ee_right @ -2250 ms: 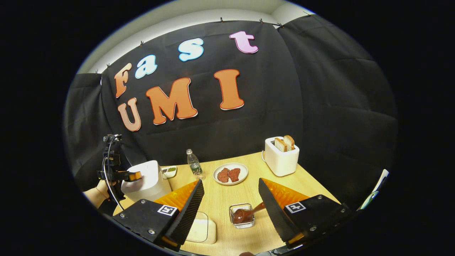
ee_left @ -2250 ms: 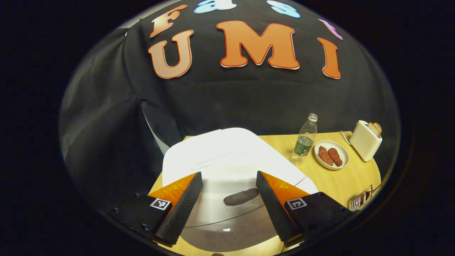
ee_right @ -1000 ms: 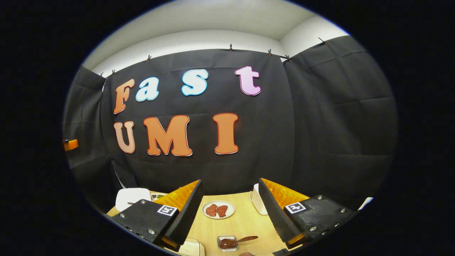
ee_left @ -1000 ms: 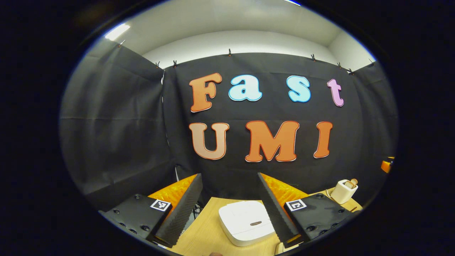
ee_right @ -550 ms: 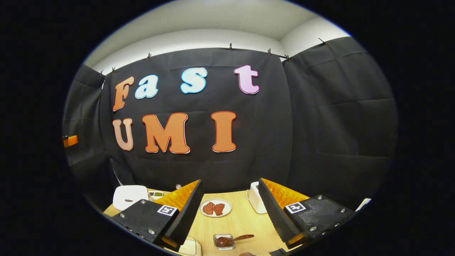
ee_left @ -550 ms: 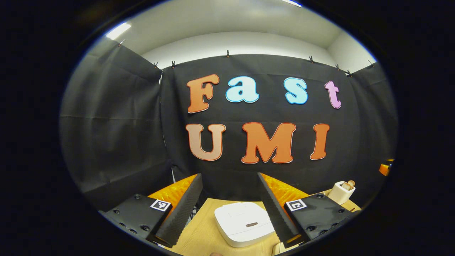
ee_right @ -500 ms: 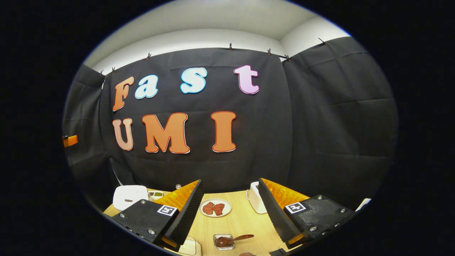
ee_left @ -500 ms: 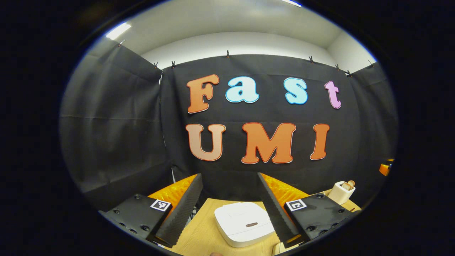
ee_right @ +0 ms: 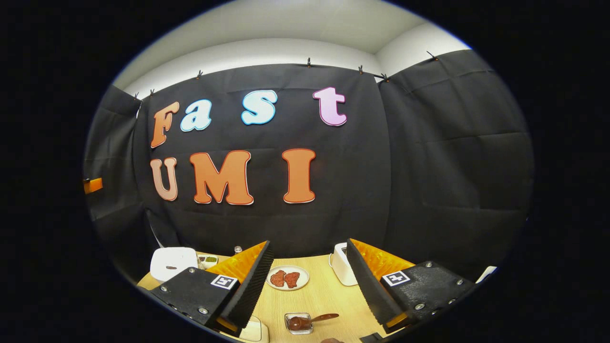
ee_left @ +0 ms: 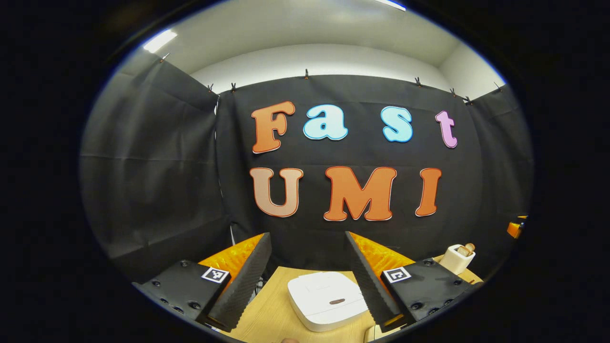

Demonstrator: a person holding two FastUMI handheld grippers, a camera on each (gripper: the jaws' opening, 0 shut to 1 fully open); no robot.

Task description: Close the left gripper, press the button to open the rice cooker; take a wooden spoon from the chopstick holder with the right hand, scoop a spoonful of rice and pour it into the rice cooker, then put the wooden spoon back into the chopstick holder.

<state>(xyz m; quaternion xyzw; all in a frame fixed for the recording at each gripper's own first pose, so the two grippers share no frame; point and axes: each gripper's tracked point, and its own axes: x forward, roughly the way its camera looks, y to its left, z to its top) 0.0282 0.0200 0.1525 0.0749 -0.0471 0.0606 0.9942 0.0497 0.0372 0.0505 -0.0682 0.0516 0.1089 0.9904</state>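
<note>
Both grippers have risen well clear of the table since 2.2 s ago, when the left one hung right over the cooker's lid; over the last half second hardly anything has shifted. In the left gripper view the left gripper (ee_left: 307, 281) has its jaws wide apart and empty, high above the white cooker (ee_left: 326, 299), which sits shut on the wooden table (ee_left: 267, 317) with its dark button (ee_left: 337, 301) on the near part of the lid. A toaster (ee_left: 456, 258) stands far to the right. In the right gripper view the right gripper (ee_right: 307, 281) is likewise spread wide, holding nothing. Below and between its fingers lies the spoon (ee_right: 312, 319), its bowl in a small clear holder (ee_right: 296, 323) and its handle pointing right. Farther off is a plate (ee_right: 287, 277) with two reddish pieces, the toaster (ee_right: 342, 270) just right of it, and the cooker (ee_right: 172, 263) at far left.
</note>
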